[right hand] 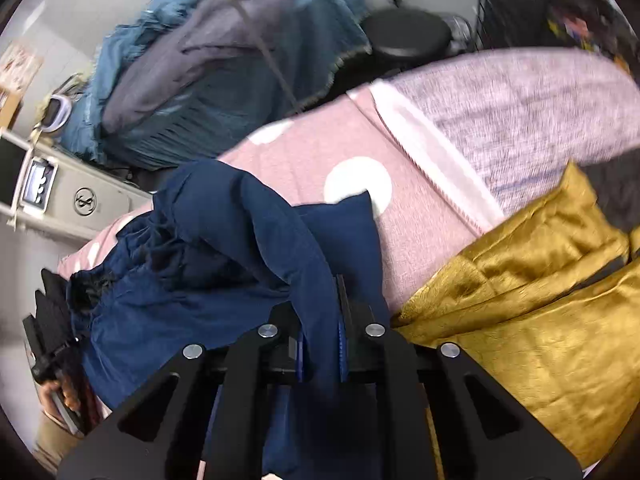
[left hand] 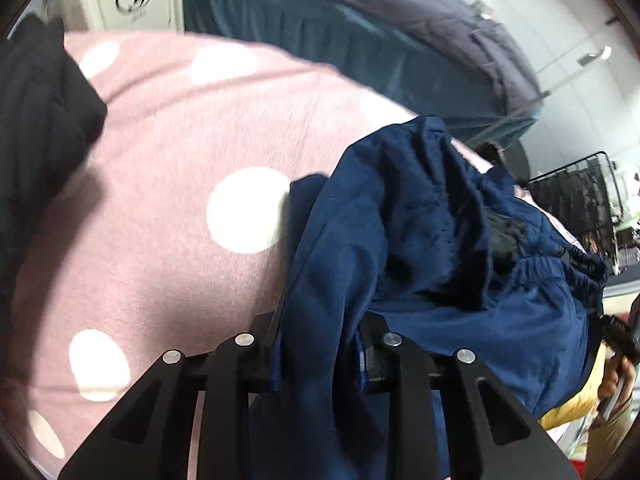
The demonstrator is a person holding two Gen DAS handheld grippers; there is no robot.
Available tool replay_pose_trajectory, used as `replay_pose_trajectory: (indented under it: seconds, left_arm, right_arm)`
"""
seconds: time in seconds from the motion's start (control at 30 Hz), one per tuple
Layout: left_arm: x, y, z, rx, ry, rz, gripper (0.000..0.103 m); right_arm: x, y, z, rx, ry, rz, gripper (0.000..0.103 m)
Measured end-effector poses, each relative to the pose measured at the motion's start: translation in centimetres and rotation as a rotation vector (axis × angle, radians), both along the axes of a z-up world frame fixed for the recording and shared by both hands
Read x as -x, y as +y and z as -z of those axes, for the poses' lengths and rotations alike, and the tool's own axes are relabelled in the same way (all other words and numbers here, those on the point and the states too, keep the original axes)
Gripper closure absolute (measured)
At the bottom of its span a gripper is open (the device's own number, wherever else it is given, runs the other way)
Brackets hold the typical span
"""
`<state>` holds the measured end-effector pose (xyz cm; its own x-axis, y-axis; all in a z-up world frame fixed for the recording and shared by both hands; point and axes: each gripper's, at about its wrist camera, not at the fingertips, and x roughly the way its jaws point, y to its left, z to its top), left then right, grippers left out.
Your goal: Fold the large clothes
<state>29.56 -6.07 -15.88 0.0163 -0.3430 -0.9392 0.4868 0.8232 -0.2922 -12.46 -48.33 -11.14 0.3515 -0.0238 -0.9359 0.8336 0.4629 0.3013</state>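
Note:
A large navy blue garment [left hand: 420,248] with an elastic waistband hangs bunched between both grippers above a pink bedspread with white dots [left hand: 168,152]. My left gripper [left hand: 316,320] is shut on one edge of the navy garment, whose cloth drapes over the fingers. In the right wrist view my right gripper [right hand: 324,312] is shut on another edge of the same garment [right hand: 224,248]. The other gripper and the hand that holds it show at the far left [right hand: 52,344].
A gold satin cloth [right hand: 540,304] lies on the bed to the right. A dark garment [left hand: 36,120] lies at the left. A blue-grey bed [right hand: 192,72], a black stool [right hand: 404,36] and a black wire rack [left hand: 576,192] stand beyond.

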Motion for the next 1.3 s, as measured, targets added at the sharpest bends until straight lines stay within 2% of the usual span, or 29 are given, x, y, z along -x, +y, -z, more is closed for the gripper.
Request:
replay_pose_trajectory:
  seconds: [0.07, 0.17, 0.23, 0.3, 0.43, 0.6, 0.73, 0.8, 0.83, 1.0, 1.1, 1.3]
  left_arm:
    - [-0.1, -0.5, 1.2, -0.038, 0.007, -0.022, 0.071]
    - [-0.4, -0.5, 2.4, -0.057, 0.012, -0.069, 0.052]
    - [-0.5, -0.5, 3.0, -0.100, -0.015, -0.077, 0.024]
    - [-0.9, 0.1, 3.6, -0.105, -0.021, -0.083, 0.017]
    - [-1.5, 1.6, 4.7, -0.050, 0.067, -0.168, 0.010]
    - [-0.7, 1.8, 4.1, -0.063, 0.035, -0.172, 0.009]
    - [0.0, 1.7, 1.1, -0.082, -0.039, -0.153, 0.010]
    - [0.5, 2.0, -0.8, -0.066, -0.092, -0.153, 0.011]
    - [0.9, 2.4, -2.2, -0.049, -0.133, -0.159, 0.011]
    - [2.7, 4.4, -6.1, 0.002, -0.213, -0.191, 0.008]
    - [4.2, 4.7, -7.0, 0.026, -0.201, -0.191, 0.008]
    - [9.6, 5.7, -7.7, 0.055, -0.178, -0.149, 0.008]
  right_arm:
    - [-0.2, 0.0, 1.3, -0.027, 0.021, 0.030, 0.091]
    - [-0.6, 0.3, 3.4, -0.038, 0.054, 0.042, 0.090]
    - [-1.1, 0.5, 4.3, -0.023, 0.089, 0.016, 0.089]
    - [-1.4, 0.6, 4.7, -0.007, 0.112, -0.006, 0.088]
    - [-1.3, 0.8, 4.9, 0.010, 0.125, -0.008, 0.086]
    - [-1.8, 1.3, 4.7, 0.037, 0.143, -0.016, 0.080]
    - [-2.3, 2.0, 3.3, 0.092, 0.174, -0.021, 0.071]
    - [-1.8, 2.5, 1.4, 0.157, 0.170, -0.003, 0.046]
    - [-1.4, 2.9, 0.4, 0.190, 0.154, 0.005, 0.041]
    - [0.1, 5.3, -2.5, 0.237, 0.109, -0.021, 0.040]
    - [0.9, 7.7, -3.3, 0.236, 0.089, -0.063, 0.028]
    - [0.8, 13.1, -4.4, 0.301, 0.084, -0.176, 0.028]
